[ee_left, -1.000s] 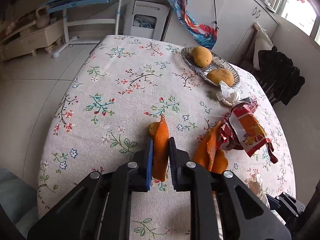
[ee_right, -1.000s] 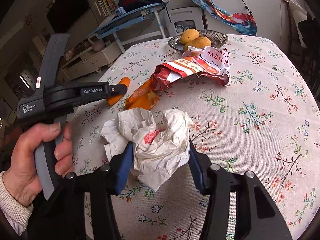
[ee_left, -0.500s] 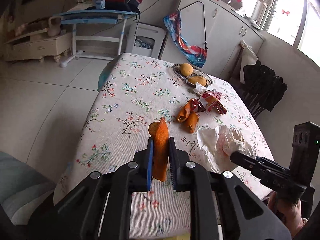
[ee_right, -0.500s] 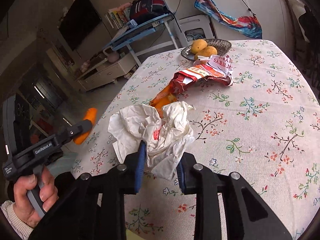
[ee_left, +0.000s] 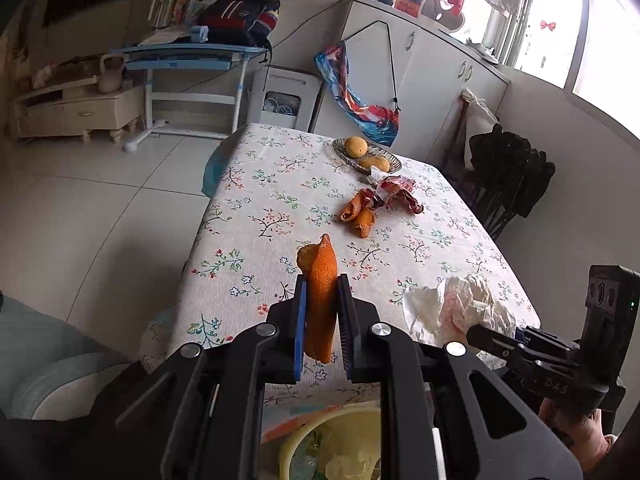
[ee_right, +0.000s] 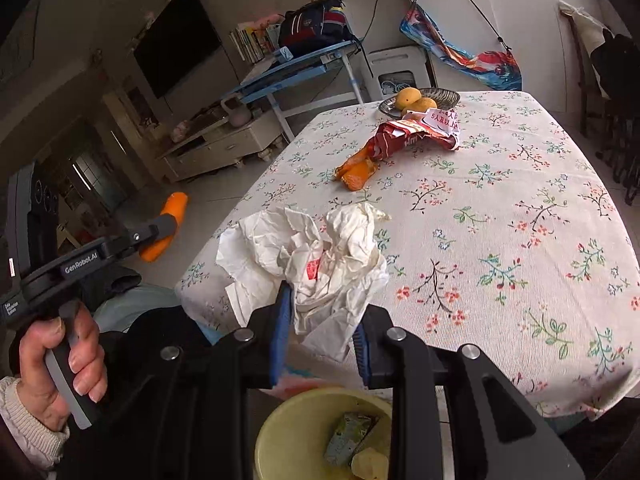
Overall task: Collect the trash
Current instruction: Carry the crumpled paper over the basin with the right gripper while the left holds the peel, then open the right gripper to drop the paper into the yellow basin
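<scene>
2 grippers: orange peel [ee_left: 319,300] upright, crumpled paper [ee_right: 316,264] seemingly clamped.

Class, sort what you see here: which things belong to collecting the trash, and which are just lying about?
Job:
orange peel in left gripper
crumpled paper in right gripper
peels on table
red wrapper
yellow bin

Lying about:
fruit dish
backpack
blue desk

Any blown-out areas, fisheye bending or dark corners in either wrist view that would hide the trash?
Left wrist view: the window is blown out white, walls bow, corners are black; the orange peel stays sharp. Right wrist view: even light, dark corners, the table edge curves; the crumpled paper and yellow bin read clearly.
</scene>
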A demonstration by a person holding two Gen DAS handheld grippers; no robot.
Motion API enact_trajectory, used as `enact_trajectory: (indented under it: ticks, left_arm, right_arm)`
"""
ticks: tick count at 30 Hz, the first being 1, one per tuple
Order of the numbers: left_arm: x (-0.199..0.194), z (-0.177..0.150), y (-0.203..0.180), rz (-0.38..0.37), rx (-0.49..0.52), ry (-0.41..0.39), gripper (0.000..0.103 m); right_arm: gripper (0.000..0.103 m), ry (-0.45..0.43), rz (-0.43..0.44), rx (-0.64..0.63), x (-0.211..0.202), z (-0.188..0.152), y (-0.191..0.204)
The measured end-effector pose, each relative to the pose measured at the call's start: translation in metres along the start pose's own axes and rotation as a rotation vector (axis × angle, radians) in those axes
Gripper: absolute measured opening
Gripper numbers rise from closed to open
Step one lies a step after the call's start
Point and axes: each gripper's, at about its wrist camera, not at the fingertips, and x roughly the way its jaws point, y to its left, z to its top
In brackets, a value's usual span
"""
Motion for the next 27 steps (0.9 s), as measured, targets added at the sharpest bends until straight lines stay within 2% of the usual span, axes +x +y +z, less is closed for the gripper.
enact_trajectory:
  ticks: [8,17,21,24,25,27]
  left_arm:
    - [-0.023,-0.002,-0.003,-0.010,0.010,-0.032,0.014]
    - [-0.044,-0.005,-0.002,-0.023,0.000,-0.061,0.014]
    - [-0.052,-0.004,-0.002,-0.028,-0.004,-0.077,0.014]
    - [-0.059,-0.004,-0.002,-0.034,-0.007,-0.088,0.014]
    - [-0.061,-0.004,-0.002,-0.036,-0.008,-0.092,0.014]
    - [-0.065,-0.003,-0.004,-0.039,-0.007,-0.099,0.014]
  right_arm:
    - [0.029,0.087,0.013,-0.066,-0.005,-0.031,0.024]
    - [0.030,0.348,0.017,-0.177,0.021,-0.075,0.049]
    - [0.031,0.431,0.013,-0.194,0.029,-0.088,0.053]
    - [0.037,0.477,0.003,-0.204,0.031,-0.100,0.058]
    - [0.044,0.495,-0.002,-0.208,0.031,-0.104,0.059]
    - [0.047,0.505,-0.026,-0.228,0.031,-0.108,0.061]
